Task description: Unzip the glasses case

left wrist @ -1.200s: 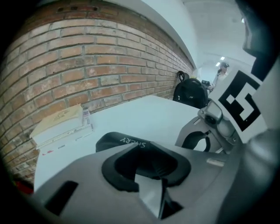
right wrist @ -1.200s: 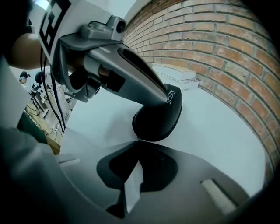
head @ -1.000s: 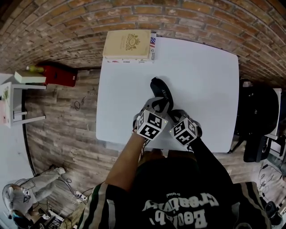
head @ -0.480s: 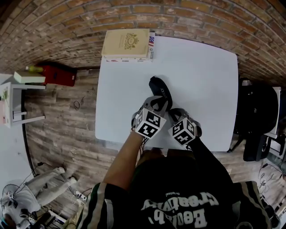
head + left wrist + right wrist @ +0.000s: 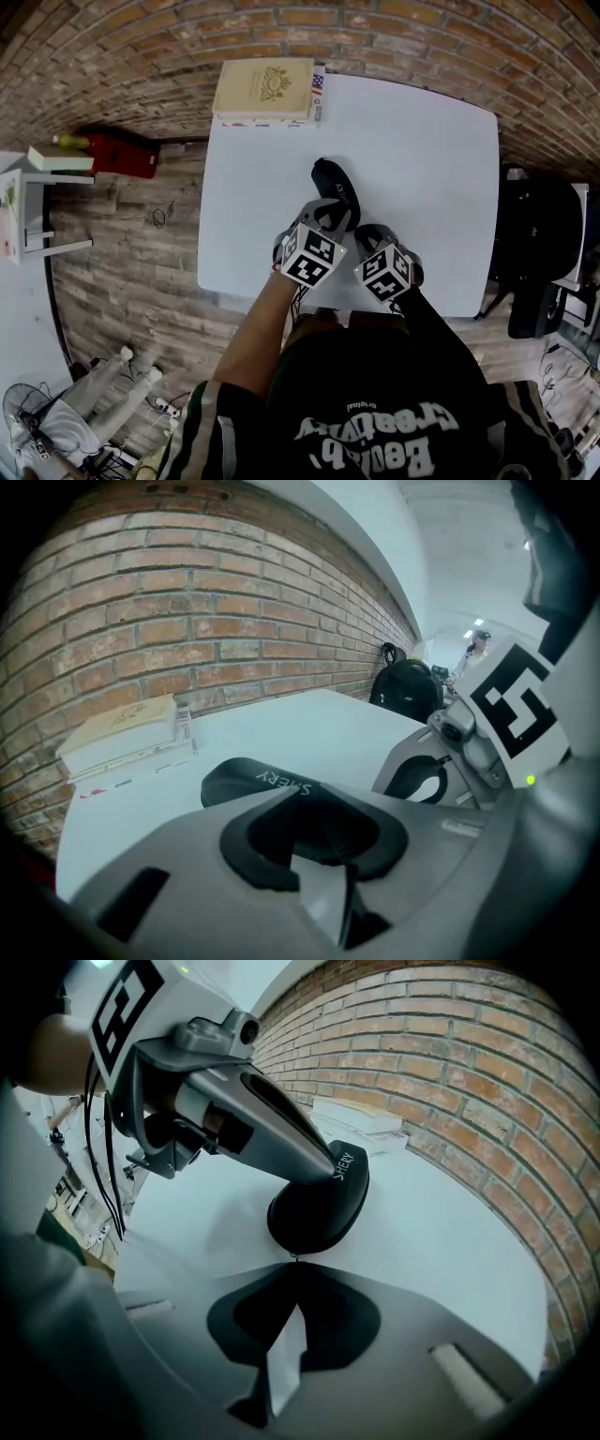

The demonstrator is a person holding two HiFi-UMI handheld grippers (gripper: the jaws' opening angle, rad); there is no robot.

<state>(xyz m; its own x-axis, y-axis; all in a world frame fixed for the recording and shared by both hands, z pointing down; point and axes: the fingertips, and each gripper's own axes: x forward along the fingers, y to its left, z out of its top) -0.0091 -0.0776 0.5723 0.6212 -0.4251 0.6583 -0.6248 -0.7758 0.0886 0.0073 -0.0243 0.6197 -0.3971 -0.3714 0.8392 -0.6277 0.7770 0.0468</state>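
- Currently the black glasses case [image 5: 334,187] lies near the middle of the white table [image 5: 431,169], its long axis running away from the person.
- White lettering shows on the case's lid in both gripper views.
- From the left, the left gripper [image 5: 309,803] grasps the near part of the case, with its jaws clamped across the body and the pads pressing on the shell.
- At the case's near end sits the right gripper [image 5: 295,1262], its jaws clenched tight, with the tips nipping the small metal zipper pull [image 5: 293,1257].
- Seen from the head view, the two marker cubes lie side by side, just apart, over the table's near edge.
- Whether the zip has opened at all cannot be made out.
- At the table's far left corner rests a cream book [image 5: 265,91] with a gold emblem on the cover, well apart from the case.
- Behind the table stands a brick wall [image 5: 187,602].
- Beside the table's right edge is a black backpack [image 5: 408,688].
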